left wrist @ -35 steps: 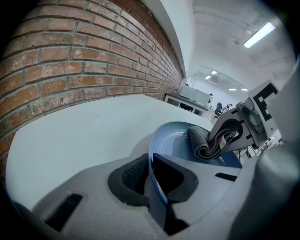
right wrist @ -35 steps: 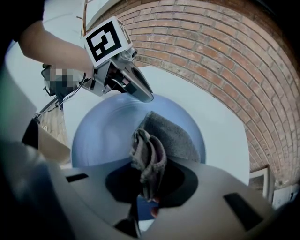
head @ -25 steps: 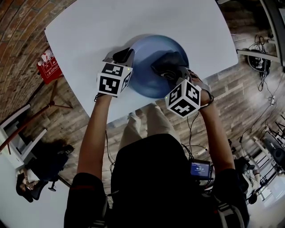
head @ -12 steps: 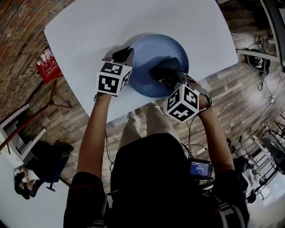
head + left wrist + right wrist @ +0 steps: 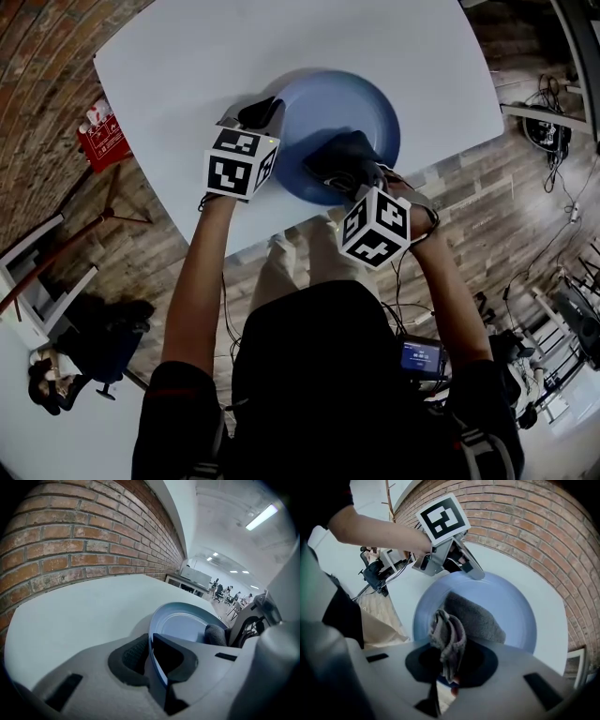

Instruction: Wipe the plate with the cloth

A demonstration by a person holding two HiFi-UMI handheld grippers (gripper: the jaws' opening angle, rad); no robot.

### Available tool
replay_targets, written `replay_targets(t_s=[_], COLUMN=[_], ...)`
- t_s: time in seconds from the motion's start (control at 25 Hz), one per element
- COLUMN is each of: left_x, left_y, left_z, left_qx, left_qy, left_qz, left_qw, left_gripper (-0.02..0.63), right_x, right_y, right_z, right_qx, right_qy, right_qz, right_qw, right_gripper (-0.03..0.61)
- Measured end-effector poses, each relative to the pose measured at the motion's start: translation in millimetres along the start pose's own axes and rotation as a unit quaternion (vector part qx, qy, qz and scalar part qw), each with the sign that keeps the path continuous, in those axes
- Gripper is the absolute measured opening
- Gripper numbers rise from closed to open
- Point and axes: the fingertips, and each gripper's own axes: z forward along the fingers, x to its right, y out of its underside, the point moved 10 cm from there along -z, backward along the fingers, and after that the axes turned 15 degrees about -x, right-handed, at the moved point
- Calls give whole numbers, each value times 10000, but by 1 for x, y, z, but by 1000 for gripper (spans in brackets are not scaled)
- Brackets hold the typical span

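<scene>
Head view showed the left gripper [image 5: 256, 115] at the plate's left rim, jaws pinched on that rim, as its own view confirmed. The plate [image 5: 354, 101] sat on the table [image 5: 187, 56], its near side close to the table's edge. The cloth [image 5: 341, 157] lay bunched on the plate's near part, one fold nipped between the closed jaws of the right gripper [image 5: 364, 186] at the plate's near right. In my judgement, a hard stroke toward the plate's near side could drag it off the table if the left grip slipped on the thin rim. The cloth, held by one small fold, could also pull free.
</scene>
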Motion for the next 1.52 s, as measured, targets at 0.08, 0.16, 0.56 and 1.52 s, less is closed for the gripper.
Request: replay_targets(t_s=[0.08,0.16,0.56,1.52], left_x=[0,-1,-1,-3], left_y=[0,0,0,2], left_z=[0,1,0,0], left_qx=[7,8,15,30], left_qy=[17,27,50,87], left_qz=[-35,-44,-39,-67], left_qw=[10000,10000,10000,9999], left_gripper=[43,43,43,43], right_x=[-3,-7,-18,9], right_y=[-4,-10,-40,-70], right_z=[1,1,5,7], right_qx=[1,2,70,200], right_qy=[-43,-88,-172,80], right_qz=[-74,-154,-436,-595], right_qw=[10000,9998,9989,9980], right_gripper=[51,51,51,51])
